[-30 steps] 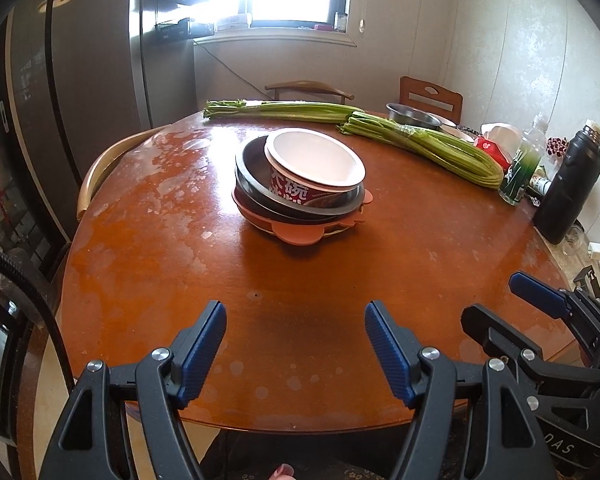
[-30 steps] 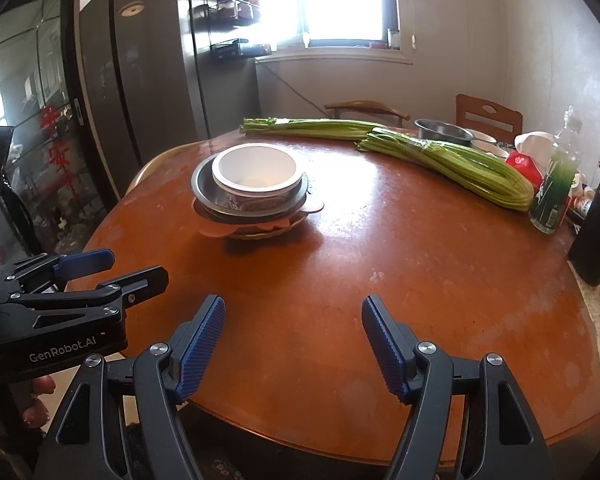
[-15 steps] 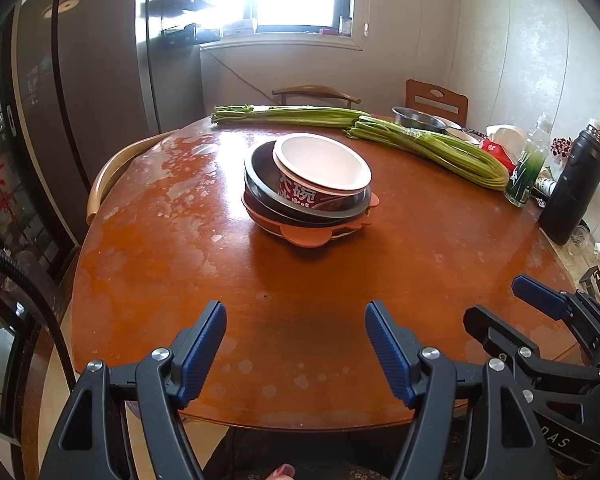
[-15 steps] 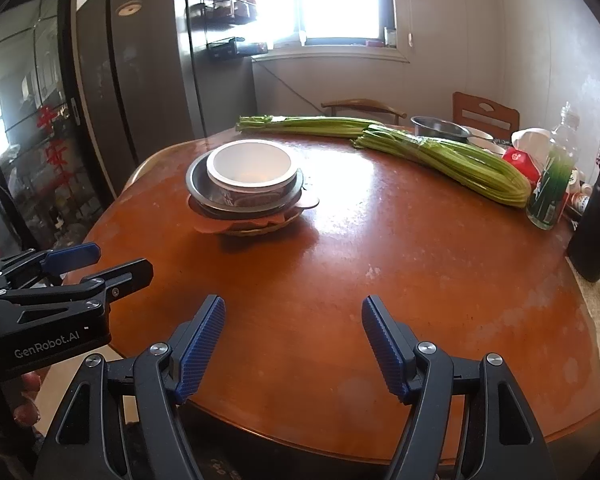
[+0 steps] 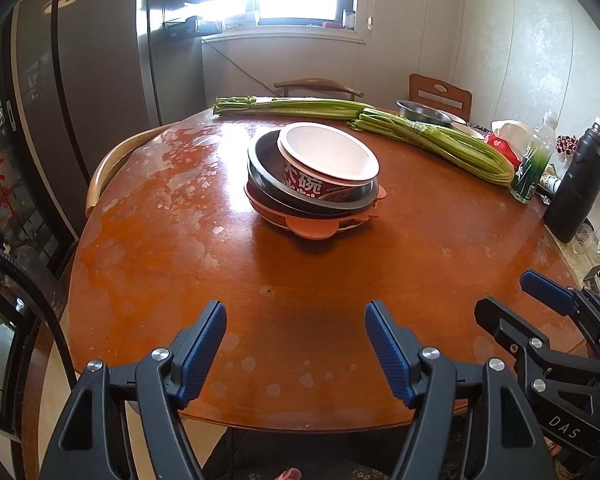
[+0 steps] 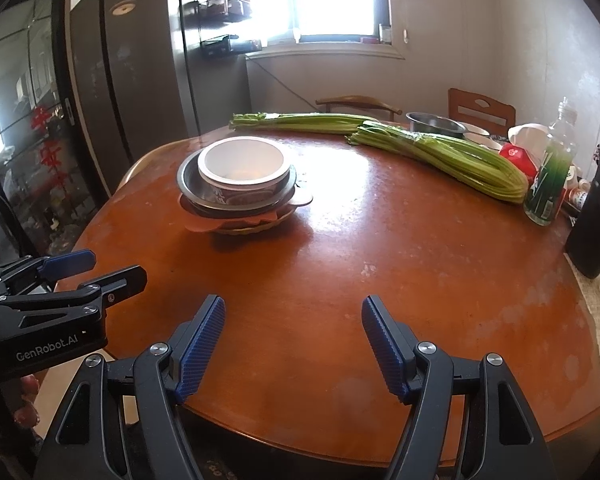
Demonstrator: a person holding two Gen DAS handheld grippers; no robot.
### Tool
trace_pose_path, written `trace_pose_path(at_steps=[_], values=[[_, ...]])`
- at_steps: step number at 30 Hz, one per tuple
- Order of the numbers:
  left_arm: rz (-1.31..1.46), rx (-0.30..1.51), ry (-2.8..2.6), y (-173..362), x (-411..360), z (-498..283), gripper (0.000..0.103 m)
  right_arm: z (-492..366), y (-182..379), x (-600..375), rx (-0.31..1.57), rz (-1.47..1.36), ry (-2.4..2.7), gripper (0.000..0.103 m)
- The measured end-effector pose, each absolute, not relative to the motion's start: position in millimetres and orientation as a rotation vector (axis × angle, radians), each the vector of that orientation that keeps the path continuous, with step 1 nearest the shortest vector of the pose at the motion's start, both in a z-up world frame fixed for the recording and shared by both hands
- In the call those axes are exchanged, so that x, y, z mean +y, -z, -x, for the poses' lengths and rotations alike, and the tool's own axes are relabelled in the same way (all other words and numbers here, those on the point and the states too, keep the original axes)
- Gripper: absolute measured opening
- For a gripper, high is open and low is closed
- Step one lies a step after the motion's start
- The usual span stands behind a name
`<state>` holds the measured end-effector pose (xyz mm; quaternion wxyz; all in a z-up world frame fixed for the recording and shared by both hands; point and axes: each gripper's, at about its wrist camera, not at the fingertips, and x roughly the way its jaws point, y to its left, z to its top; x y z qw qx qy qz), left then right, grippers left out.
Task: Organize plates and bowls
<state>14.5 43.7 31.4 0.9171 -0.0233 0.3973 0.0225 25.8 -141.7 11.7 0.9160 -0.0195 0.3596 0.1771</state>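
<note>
A white paper bowl (image 5: 328,160) with a red label sits inside a dark metal bowl (image 5: 266,168), which rests on an orange plate (image 5: 312,230) with tab handles. The stack stands mid-table, slightly to the far side. In the right wrist view the same white bowl (image 6: 242,164), metal bowl (image 6: 188,186) and orange plate (image 6: 202,225) appear at left centre. My left gripper (image 5: 295,320) hovers open over the near table edge, well short of the stack. My right gripper (image 6: 293,316) is open too, with nothing between its blue pads. Each gripper shows in the other's view: the right gripper (image 5: 516,300) and the left gripper (image 6: 114,267).
The round wooden table (image 5: 180,240) carries two celery bunches (image 5: 440,144) along its far side and a steel basin (image 5: 424,112) behind them. A green bottle (image 5: 534,168) and a black flask (image 5: 580,184) stand at the right edge. Chairs ring the table; a tall fridge (image 5: 100,80) stands on the left.
Both views sway very slightly. The stack has not moved, and both grippers stay open at the same width.
</note>
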Motion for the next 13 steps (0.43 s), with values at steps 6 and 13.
trace_pose_path(at_steps=[6,13], values=[[0.056,0.841,-0.065,-24,51,-25,0.071,-37,-9,-140,0.757,0.034,-0.362,0.073],[0.084,0.891,-0.11,-16,79,-57,0.071,-69,-2,-154,0.79,0.009,-0.331,0.073]])
